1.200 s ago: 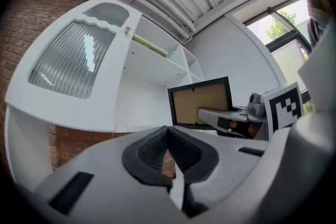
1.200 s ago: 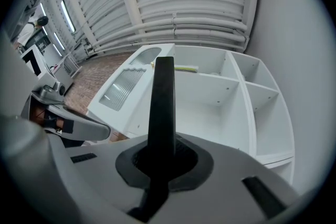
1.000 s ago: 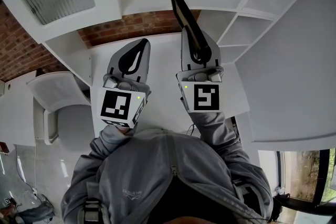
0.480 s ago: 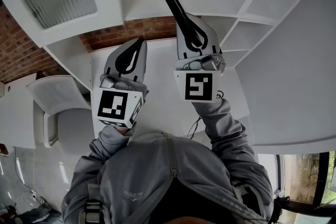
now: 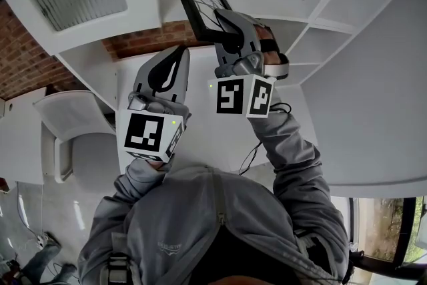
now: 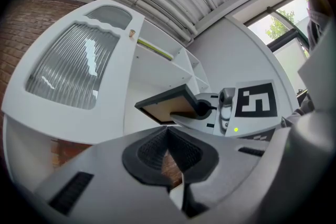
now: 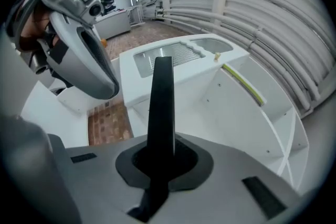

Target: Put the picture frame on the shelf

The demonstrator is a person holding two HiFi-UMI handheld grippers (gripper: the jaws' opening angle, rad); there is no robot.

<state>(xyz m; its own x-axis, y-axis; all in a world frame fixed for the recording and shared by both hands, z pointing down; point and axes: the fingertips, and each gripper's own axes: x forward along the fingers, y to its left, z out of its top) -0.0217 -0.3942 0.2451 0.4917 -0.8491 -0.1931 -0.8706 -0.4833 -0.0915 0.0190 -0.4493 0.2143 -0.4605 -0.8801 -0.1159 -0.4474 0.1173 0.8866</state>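
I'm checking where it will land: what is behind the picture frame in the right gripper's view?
Behind the picture frame, seen edge-on in the right gripper, stands the white shelf, its bay showing bare panels. The frame hides a strip of the ribbed-glass door.

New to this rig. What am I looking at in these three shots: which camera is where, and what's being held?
There is no robot arm here. A person holds a handheld gripper in each hand. The head view comes from a camera on the person's head, looking steeply down. The other two cameras ride on the grippers and look along their jaws.

The right gripper has its jaws closed on a black picture frame, held up in front of the white shelf unit. Its own view shows the frame edge-on. The left gripper holds nothing, and its jaws are together.

The cubes with square markers are part of the grippers. What shows of the white desk below looks bare.
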